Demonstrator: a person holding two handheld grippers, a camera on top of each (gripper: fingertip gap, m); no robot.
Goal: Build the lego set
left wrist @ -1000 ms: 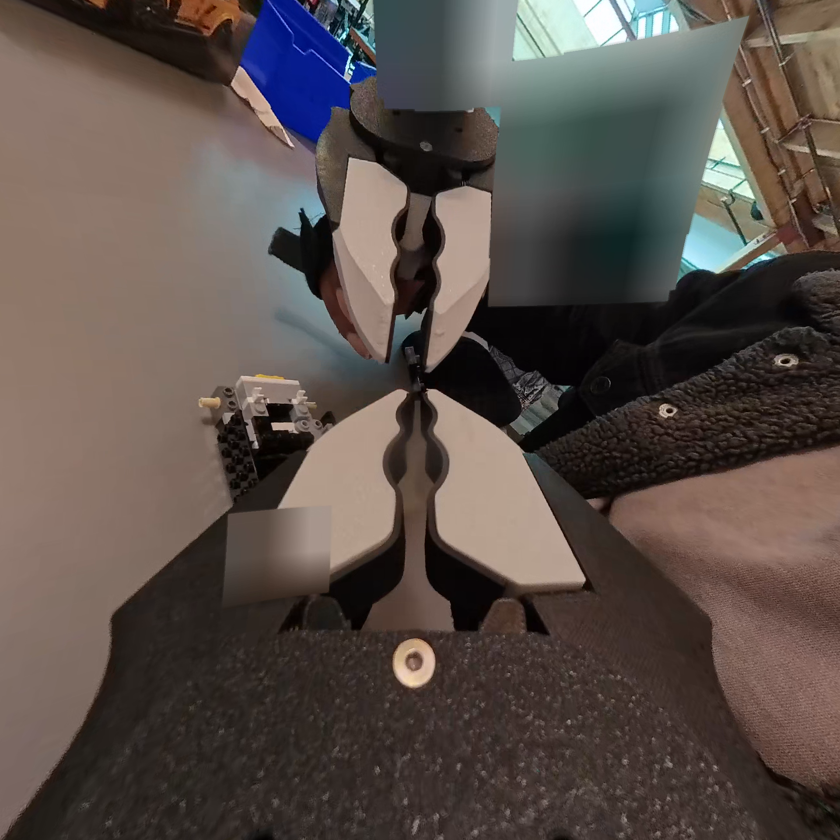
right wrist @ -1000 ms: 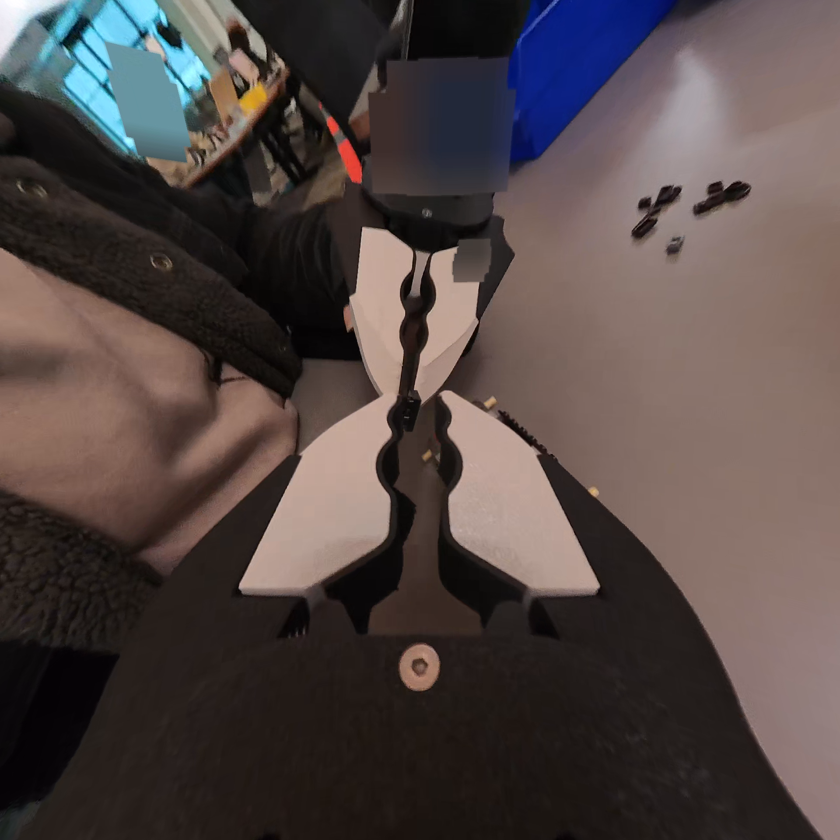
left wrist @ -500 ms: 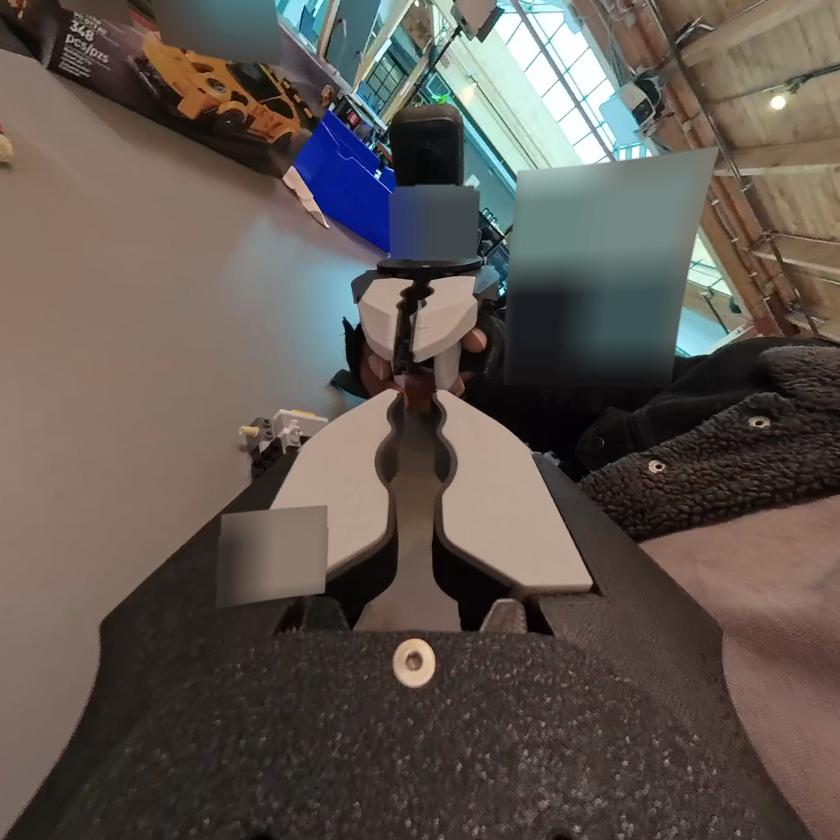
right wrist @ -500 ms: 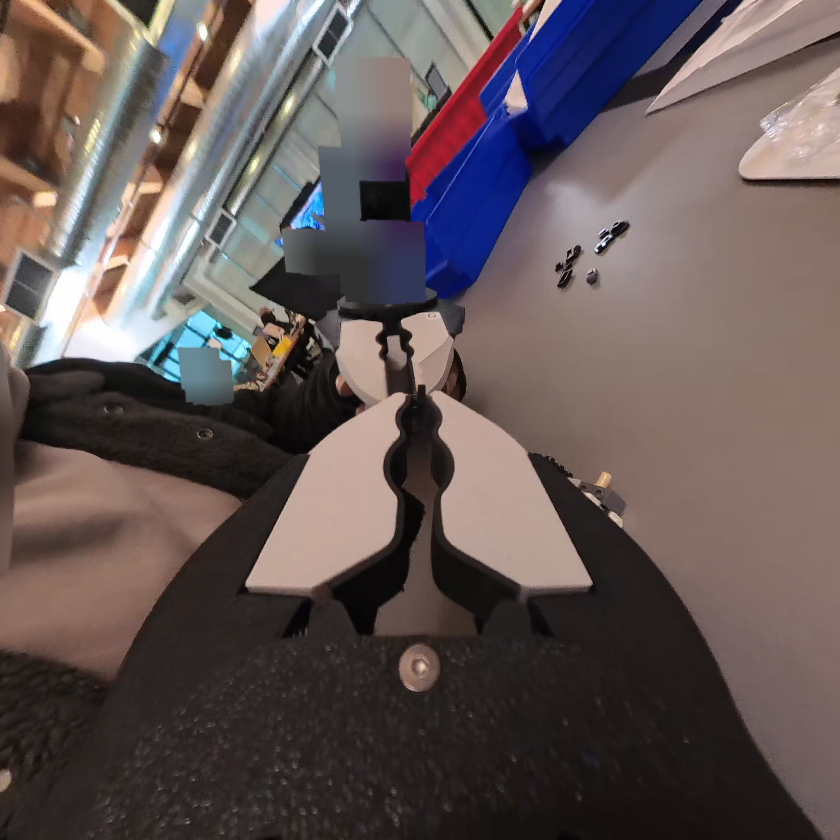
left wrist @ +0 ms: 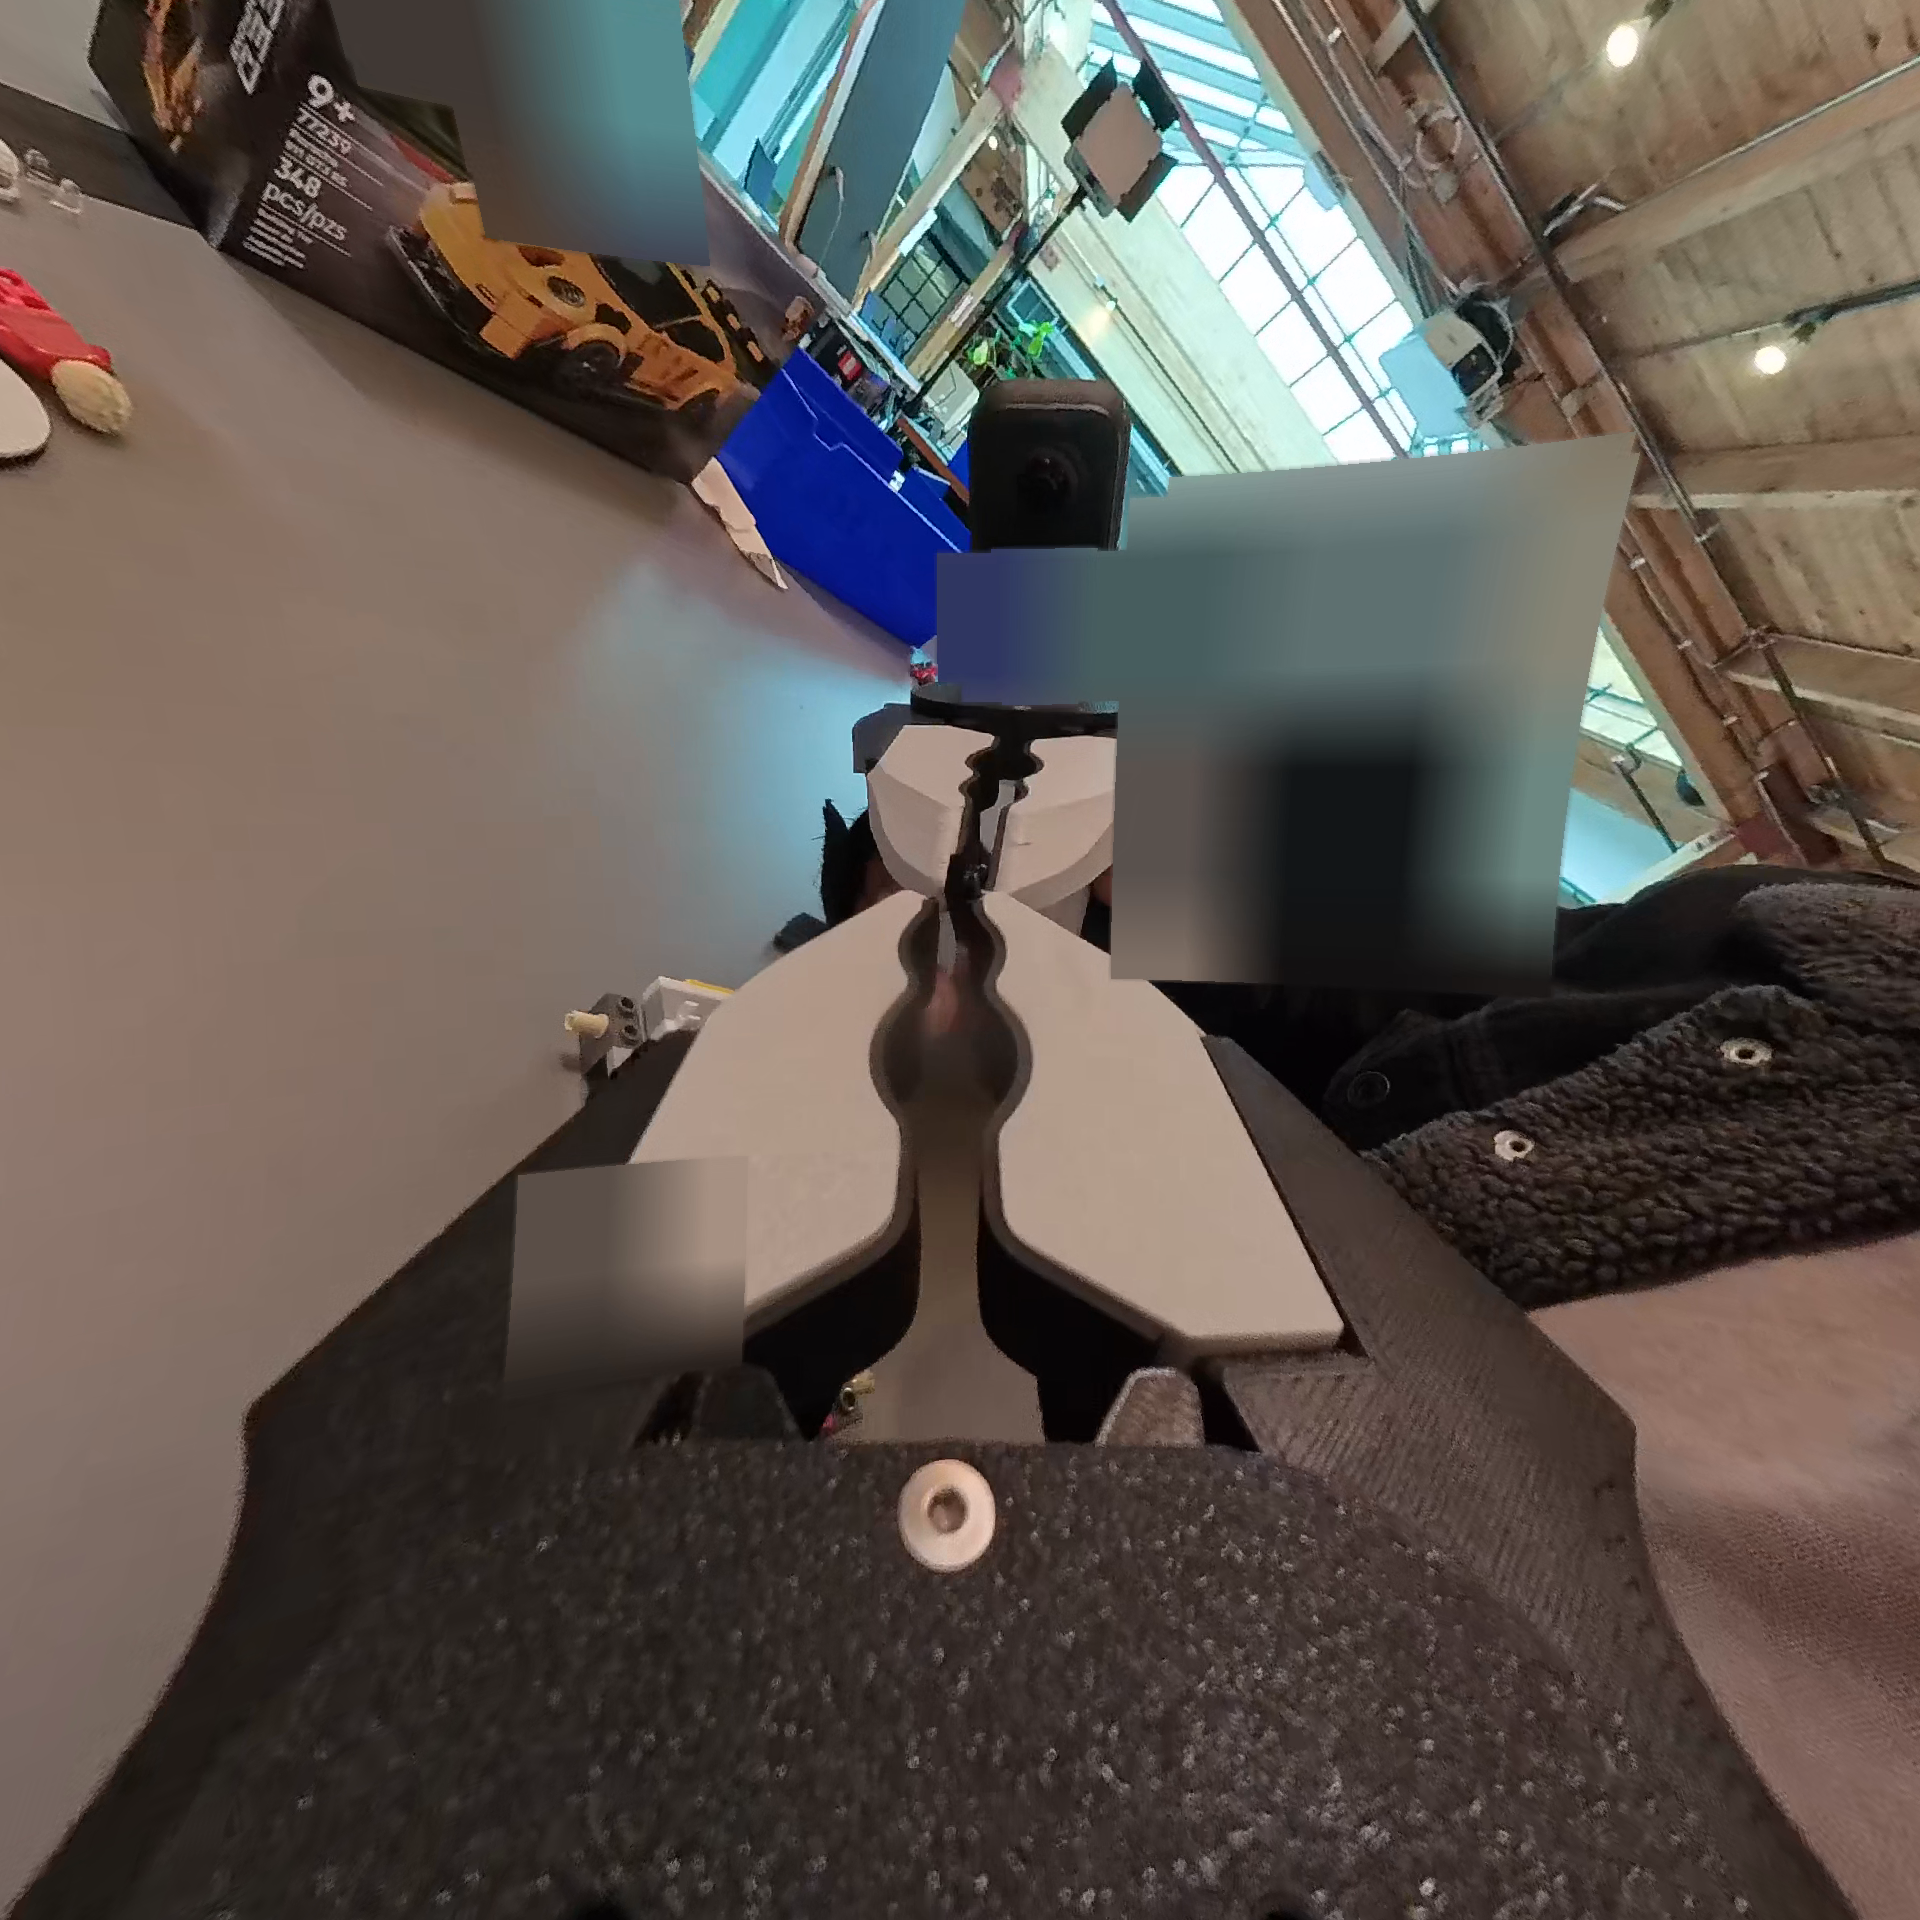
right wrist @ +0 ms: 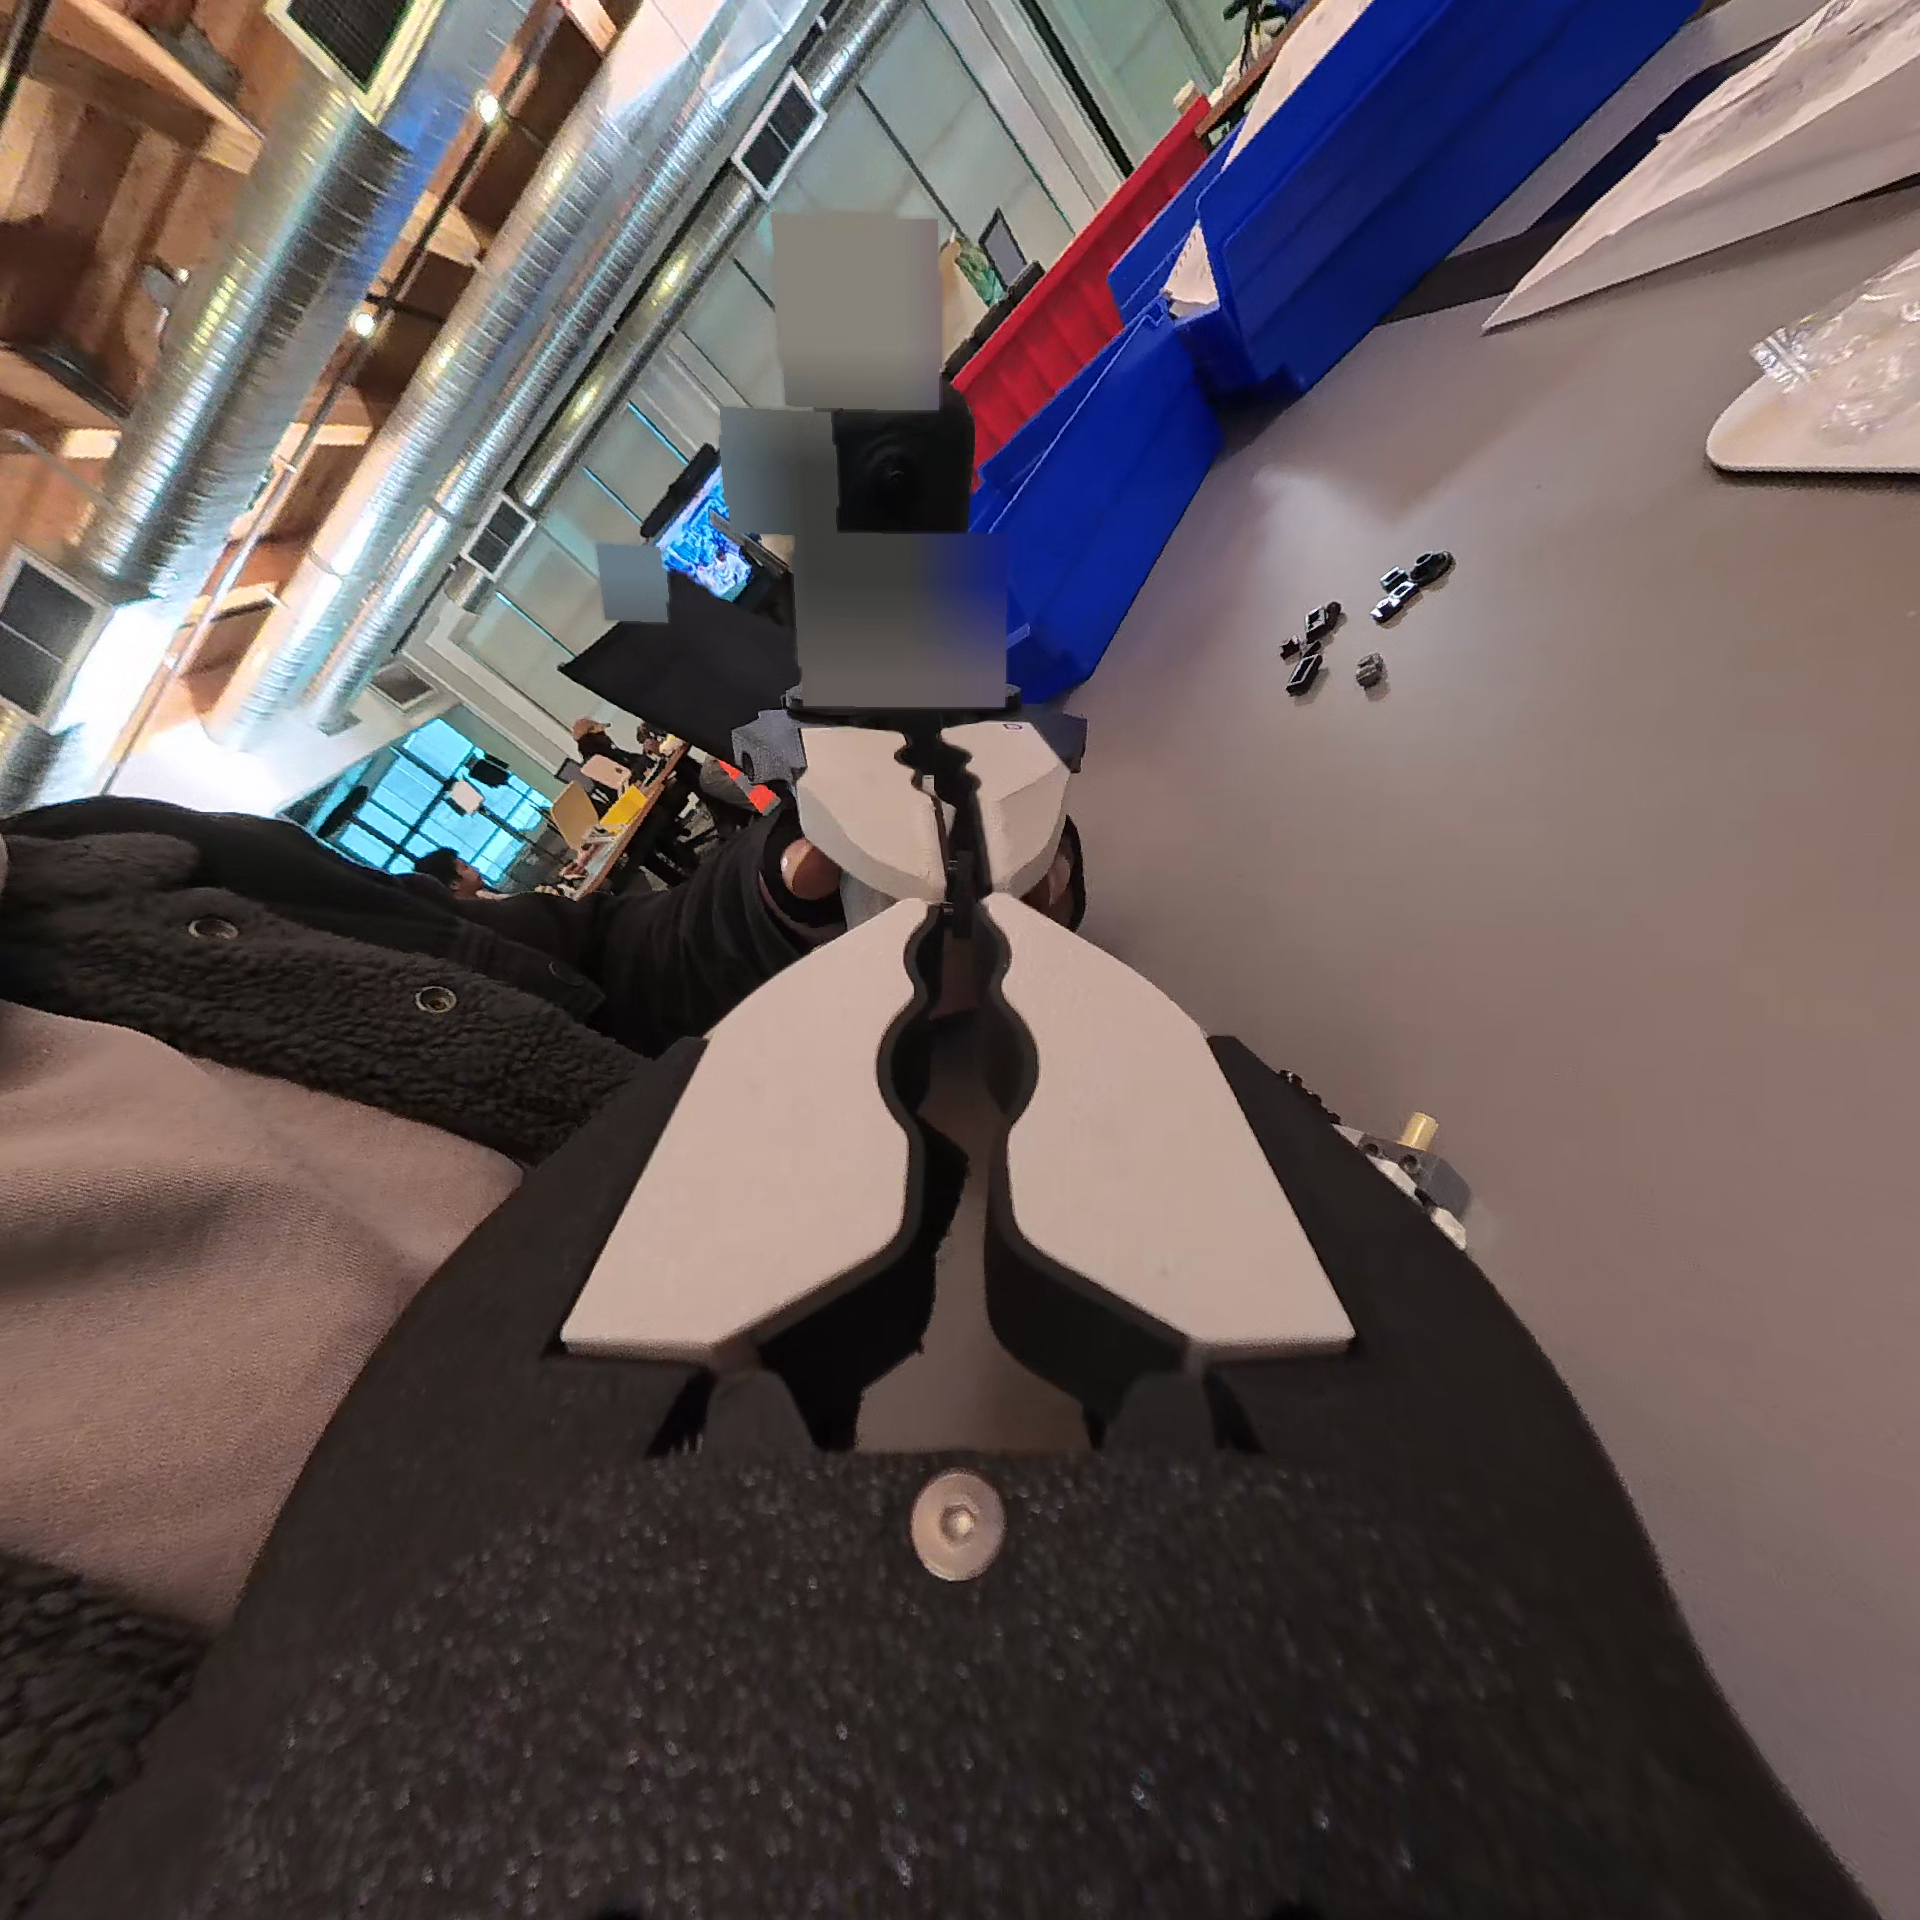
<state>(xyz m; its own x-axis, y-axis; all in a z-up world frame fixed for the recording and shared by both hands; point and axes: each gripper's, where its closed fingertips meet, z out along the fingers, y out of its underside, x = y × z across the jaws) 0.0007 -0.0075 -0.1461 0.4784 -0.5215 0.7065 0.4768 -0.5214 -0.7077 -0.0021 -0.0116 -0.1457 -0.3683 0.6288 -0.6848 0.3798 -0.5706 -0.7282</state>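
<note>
My two grippers point at each other, tip to tip, above the grey table (left wrist: 312, 831). My right gripper (right wrist: 954, 912) is shut on a small black lego piece (right wrist: 962, 888) at its tips. The piece also shows in the left wrist view (left wrist: 971, 881), right at the tips of my left gripper (left wrist: 948, 906), which is shut. I cannot tell whether the left tips also pinch the piece. The partly built grey and white lego model (left wrist: 634, 1023) with a tan pin sits on the table, mostly hidden behind my left gripper. It also shows in the right wrist view (right wrist: 1418, 1164).
A lego box with a yellow car picture (left wrist: 468, 239) and blue bins (right wrist: 1143, 468) stand at the table's far side. Several loose black pieces (right wrist: 1351, 623), a white plate with a plastic bag (right wrist: 1829, 416) and a paper sheet (right wrist: 1714, 177) lie there. A person's fleece jacket (left wrist: 1662, 1143) is close by. Less than 4 cm separates the two grippers' tips.
Both grippers have tilted up, so the views now show more of the ceiling and less of the table. They still face each other tip to tip. The model has slid farther behind the left gripper.
</note>
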